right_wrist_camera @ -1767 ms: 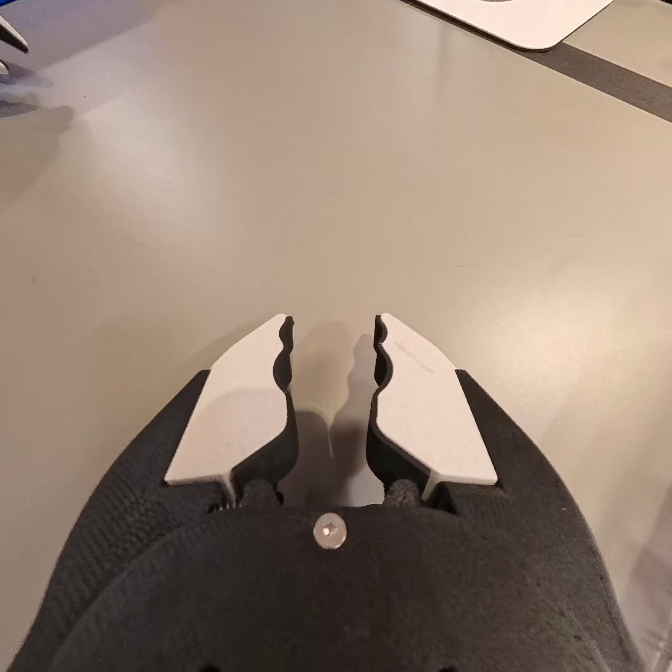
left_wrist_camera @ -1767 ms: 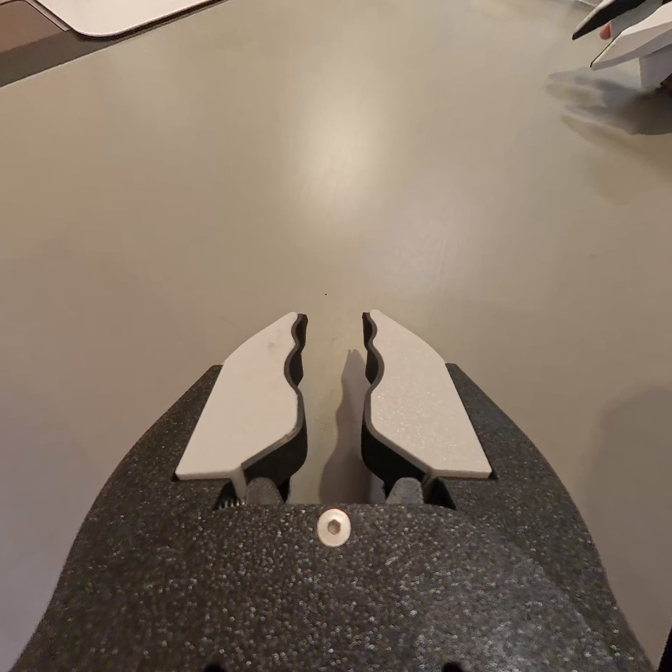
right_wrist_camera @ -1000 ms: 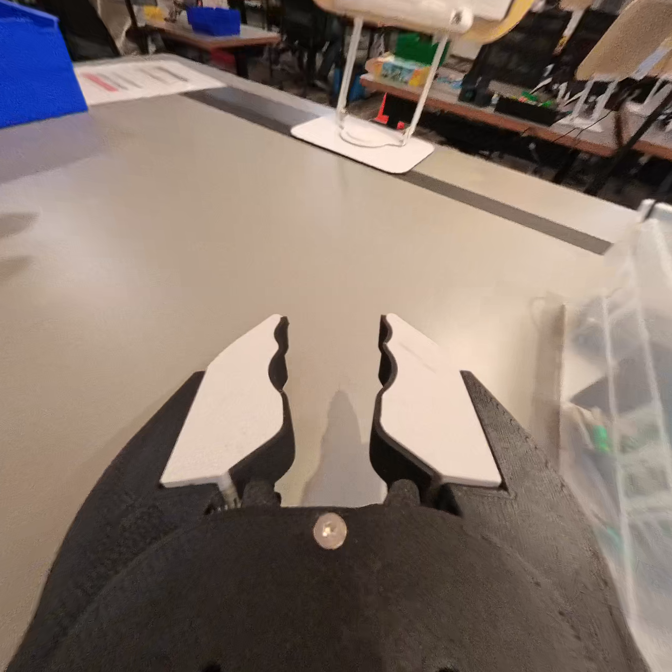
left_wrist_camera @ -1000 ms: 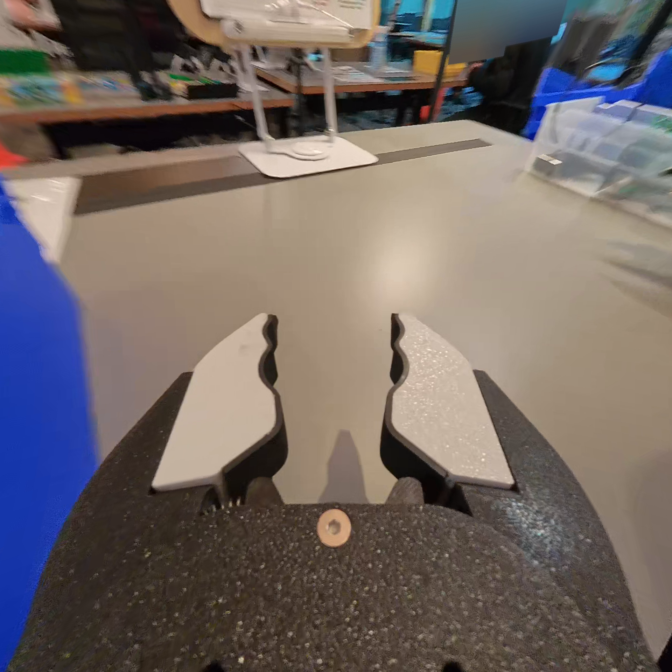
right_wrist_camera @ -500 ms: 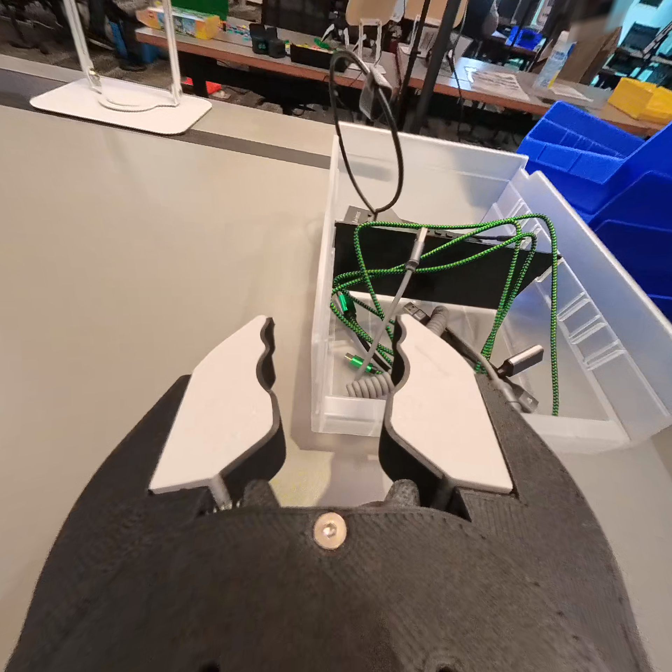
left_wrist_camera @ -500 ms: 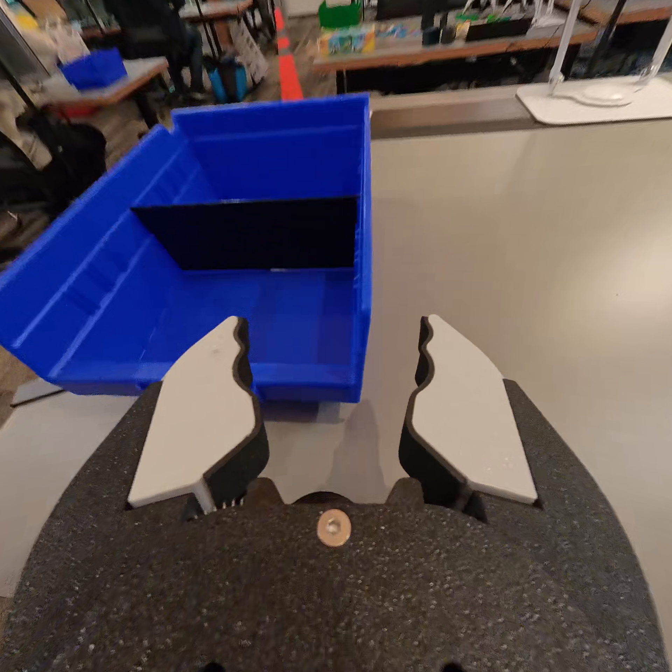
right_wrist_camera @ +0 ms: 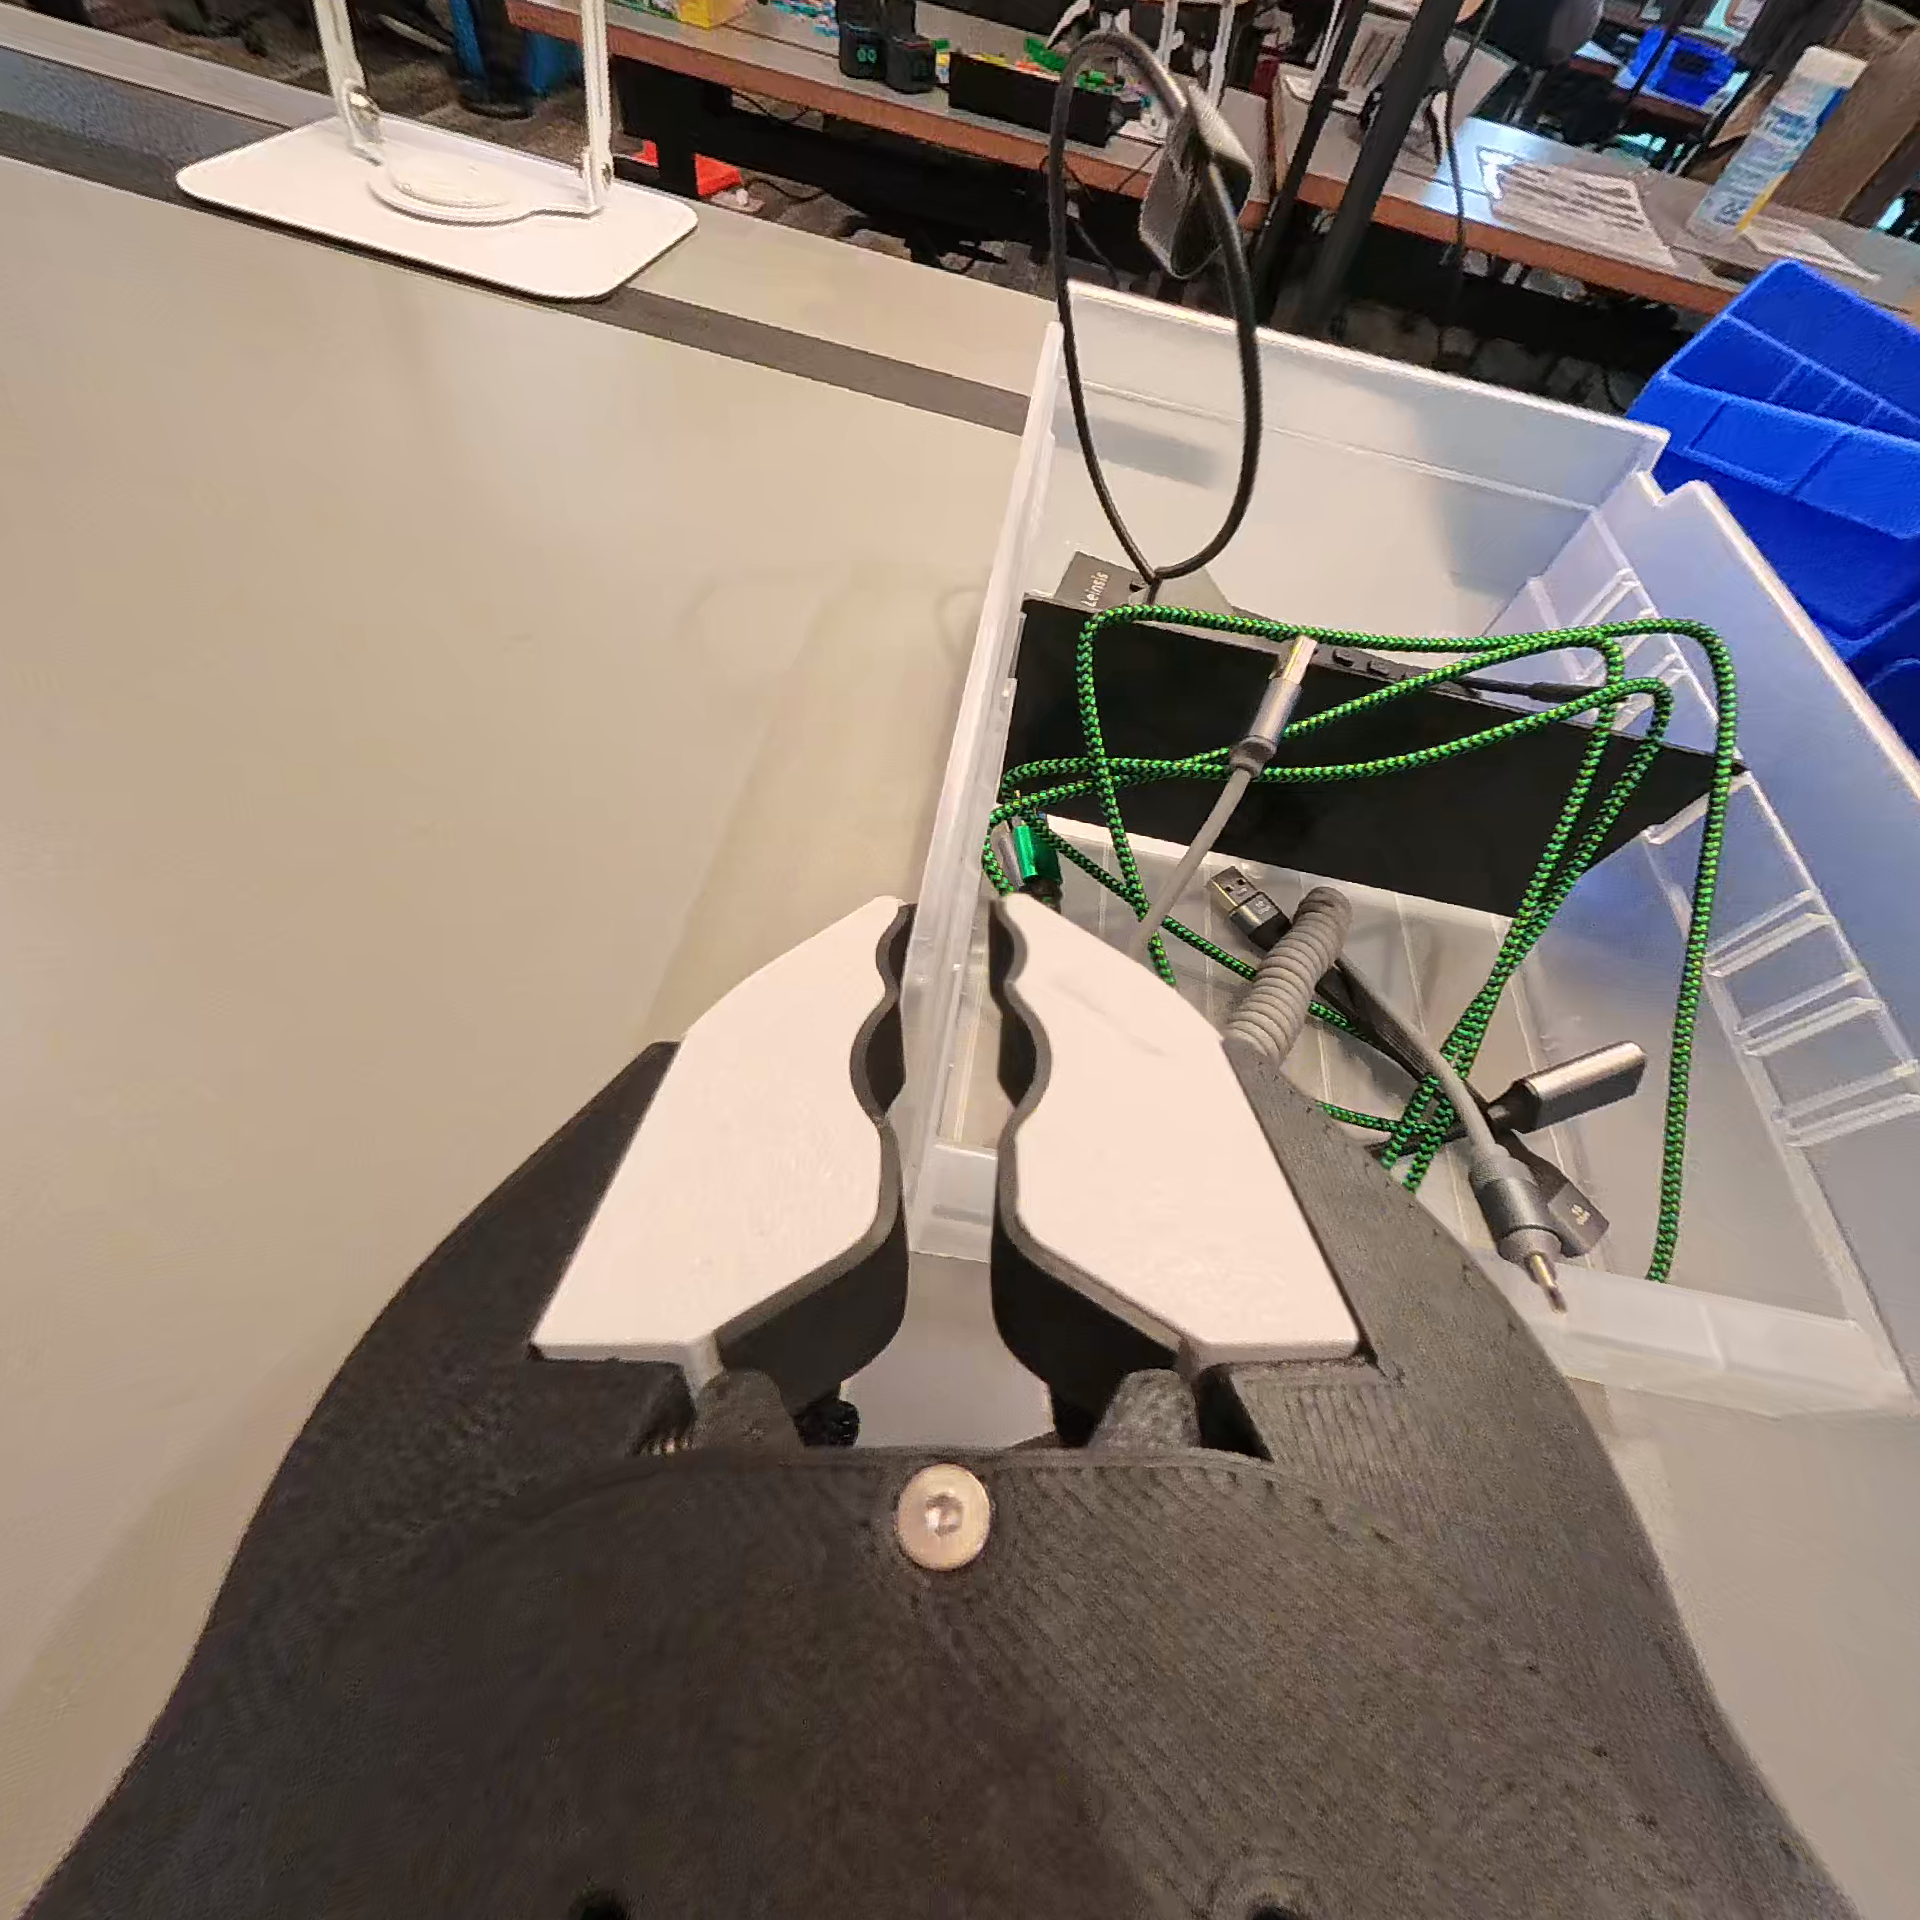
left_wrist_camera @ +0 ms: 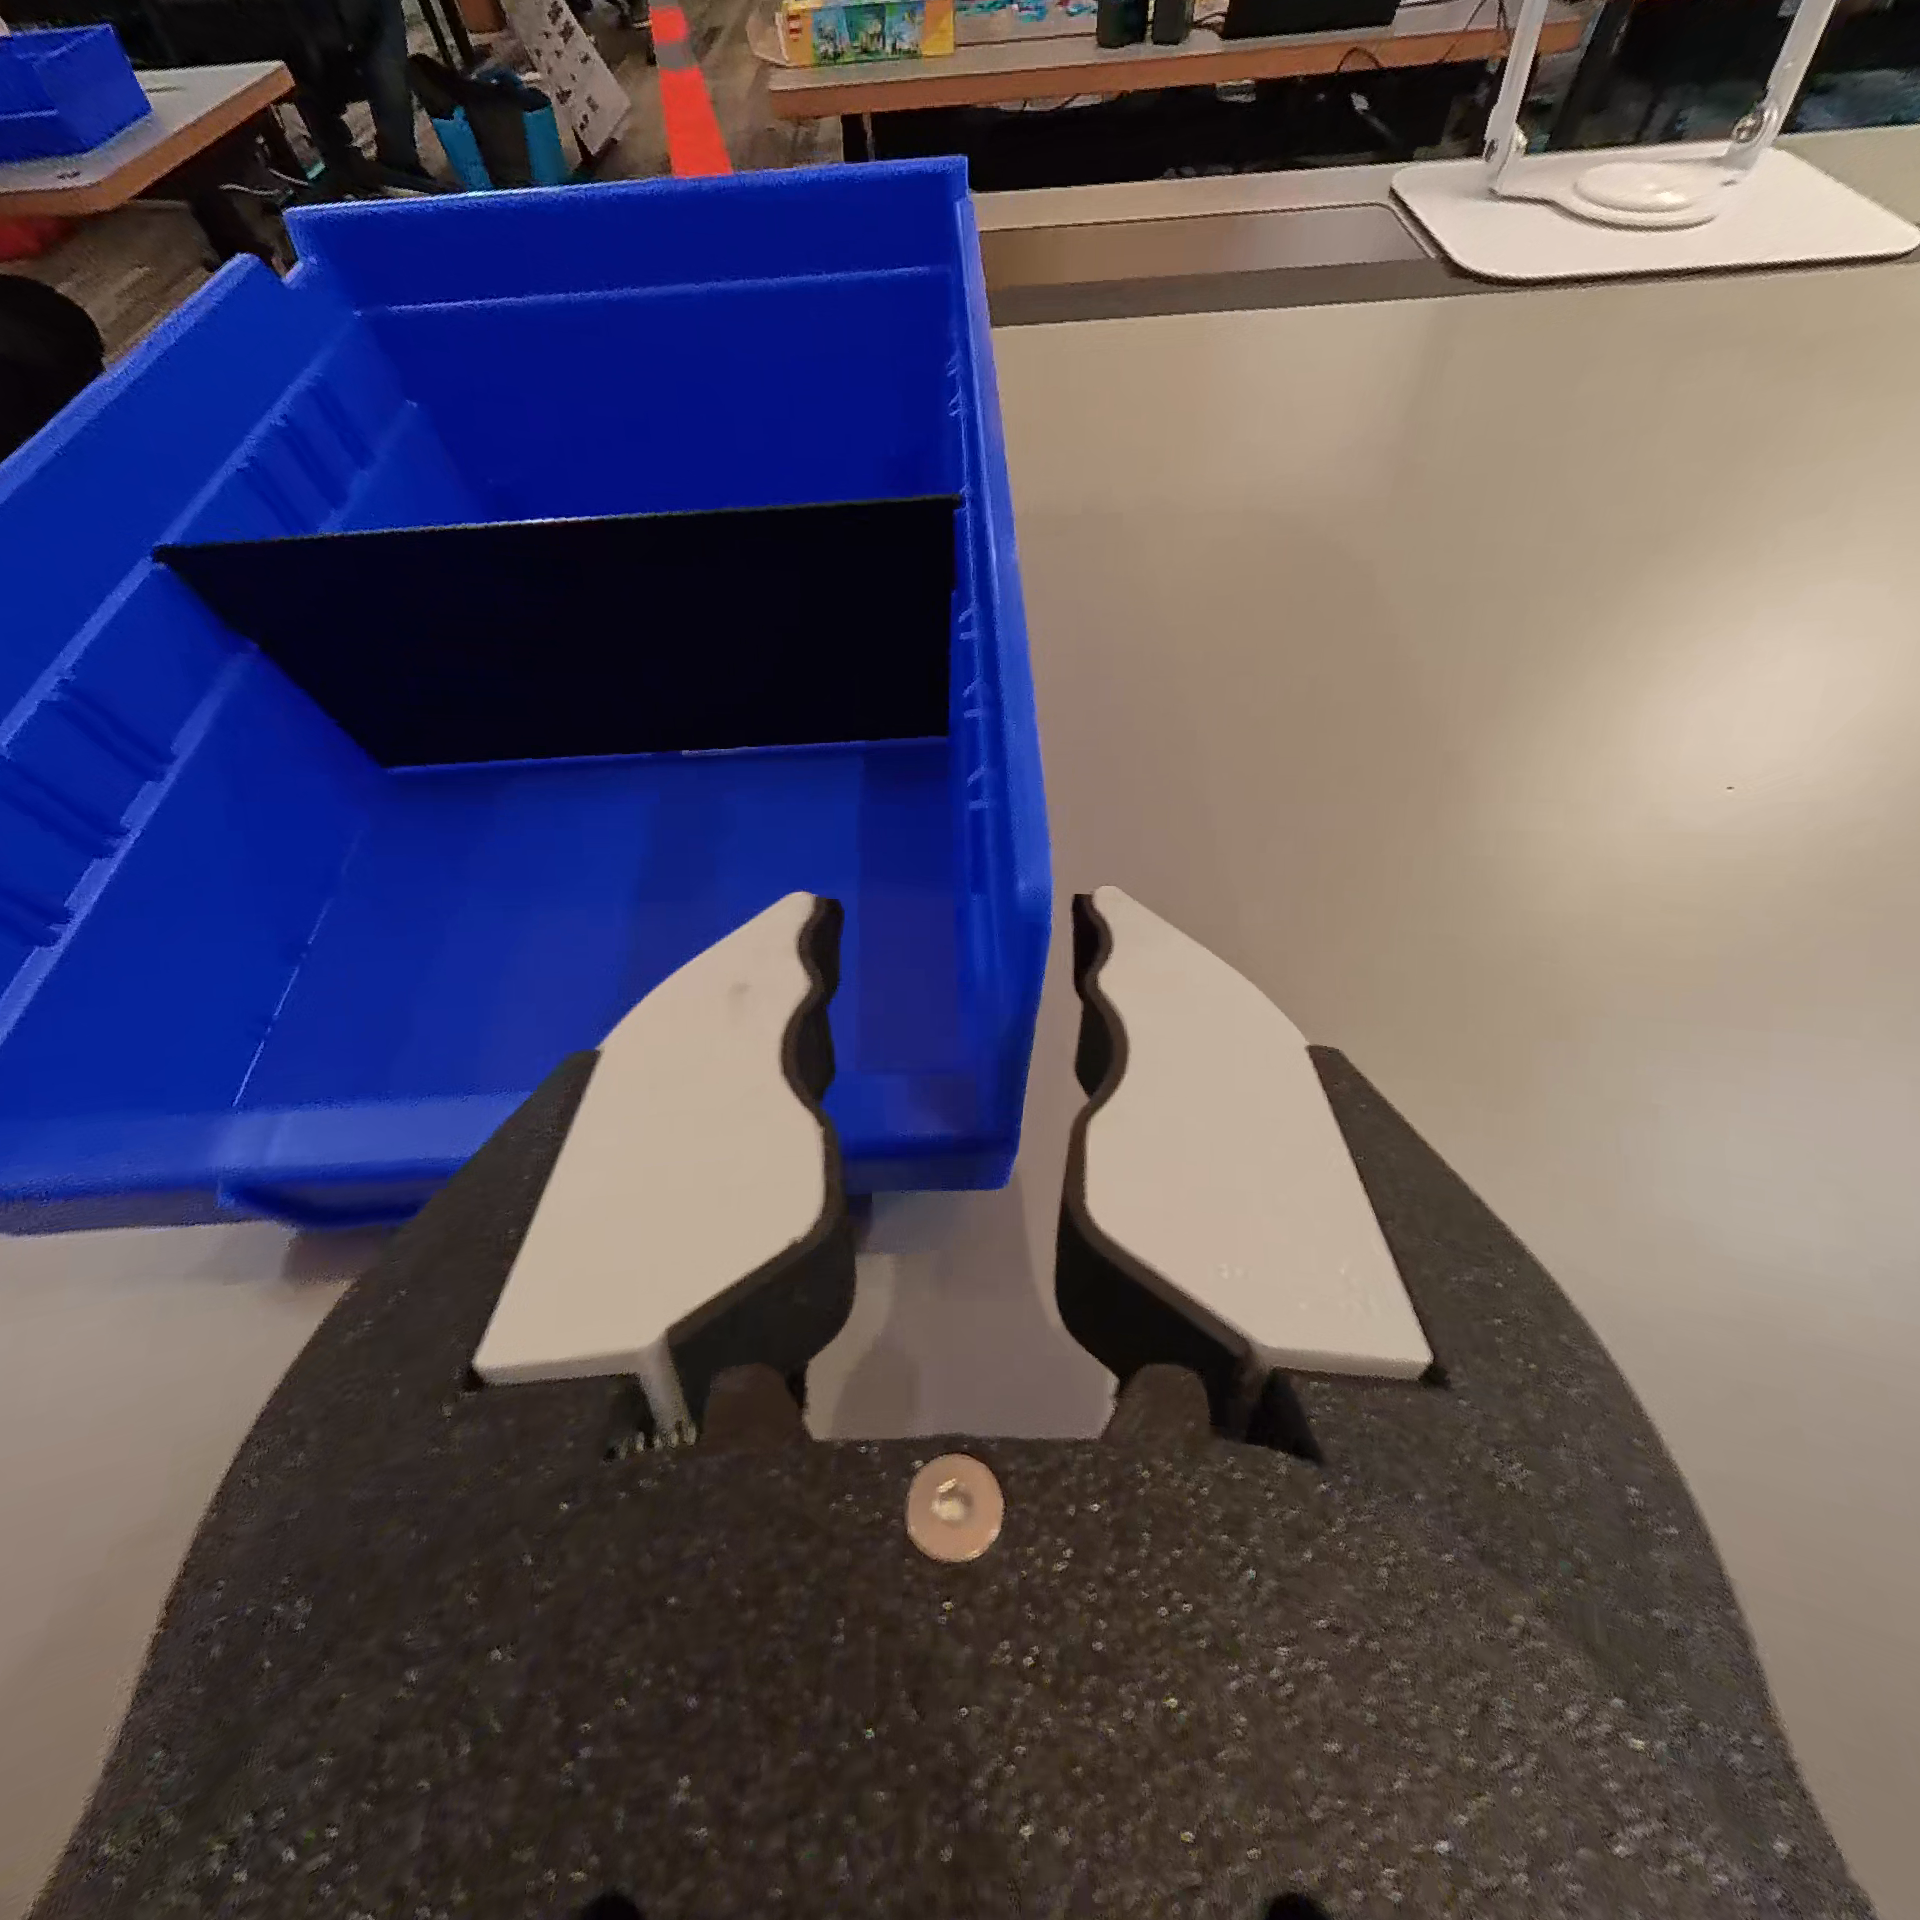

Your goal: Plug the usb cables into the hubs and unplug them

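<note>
The right gripper [right_wrist_camera: 945, 914] has its fingers pinching the near left wall of the clear plastic bin [right_wrist_camera: 1351, 457] holding the tangled green braided usb cables [right_wrist_camera: 1455, 748], the left gripper [left_wrist_camera: 954, 912] open astride the empty blue bin's [left_wrist_camera: 623, 239] wall, so drag both bins slowly, flat along the grey tabletop [right_wrist_camera: 468, 623].

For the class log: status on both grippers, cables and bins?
Left gripper open astride blue plastic bin wall. Right gripper straddling clear plastic bin wall; grip unclear. Green braided cables tangled inside, untouched.
</note>
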Demonstrator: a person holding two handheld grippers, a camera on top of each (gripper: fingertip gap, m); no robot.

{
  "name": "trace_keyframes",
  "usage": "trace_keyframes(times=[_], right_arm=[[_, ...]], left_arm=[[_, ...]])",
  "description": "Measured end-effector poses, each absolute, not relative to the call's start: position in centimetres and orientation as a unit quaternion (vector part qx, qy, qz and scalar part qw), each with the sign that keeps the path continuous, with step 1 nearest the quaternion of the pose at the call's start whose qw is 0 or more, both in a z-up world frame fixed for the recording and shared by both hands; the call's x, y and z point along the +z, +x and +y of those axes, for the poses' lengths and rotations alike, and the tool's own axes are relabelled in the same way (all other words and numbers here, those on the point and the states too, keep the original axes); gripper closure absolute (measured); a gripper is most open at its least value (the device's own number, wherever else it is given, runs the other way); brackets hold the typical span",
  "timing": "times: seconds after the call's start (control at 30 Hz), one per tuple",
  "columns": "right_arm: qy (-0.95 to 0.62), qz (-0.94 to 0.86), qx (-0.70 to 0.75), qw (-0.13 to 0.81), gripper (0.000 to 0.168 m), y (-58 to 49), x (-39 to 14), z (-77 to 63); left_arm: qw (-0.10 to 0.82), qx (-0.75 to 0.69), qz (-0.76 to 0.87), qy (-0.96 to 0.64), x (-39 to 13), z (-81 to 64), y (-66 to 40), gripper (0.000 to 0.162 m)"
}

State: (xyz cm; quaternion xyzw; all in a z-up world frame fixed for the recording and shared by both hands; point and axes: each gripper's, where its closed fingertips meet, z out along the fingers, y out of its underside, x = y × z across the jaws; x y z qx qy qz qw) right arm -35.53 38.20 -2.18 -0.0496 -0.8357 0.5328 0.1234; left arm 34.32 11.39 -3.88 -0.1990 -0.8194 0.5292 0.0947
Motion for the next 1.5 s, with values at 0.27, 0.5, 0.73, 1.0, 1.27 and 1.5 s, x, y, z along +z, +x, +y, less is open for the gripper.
trace_keyframes(times=[0.27,0.5,0.73,1.0,1.27,1.5], right_arm=[[-0.020,-0.837,0.530,0.133,0.162,-35.3,-2.4,37.7],[-0.001,-0.841,0.531,0.105,0.165,-35.0,-2.5,38.8],[0.045,-0.837,0.543,0.038,0.167,-33.5,-2.5,38.8],[0.135,-0.834,0.533,-0.039,0.166,-30.7,-2.5,35.9],[0.248,-0.818,0.501,-0.132,0.166,-26.2,-2.7,31.8],[0.325,-0.788,0.484,-0.198,0.167,-20.9,-2.6,27.0]], left_arm=[[0.092,0.525,-0.811,-0.243,-4.3,11.3,33.2,0.156],[0.149,0.499,-0.789,-0.326,-3.9,15.6,31.7,0.158],[0.256,0.460,-0.721,-0.451,-3.7,21.9,28.5,0.159],[0.367,0.391,-0.618,-0.575,-3.6,27.4,24.6,0.159],[0.438,0.310,-0.530,-0.657,-3.6,31.1,21.7,0.159],[0.464,0.276,-0.482,-0.690,-3.9,33.3,18.7,0.158]])
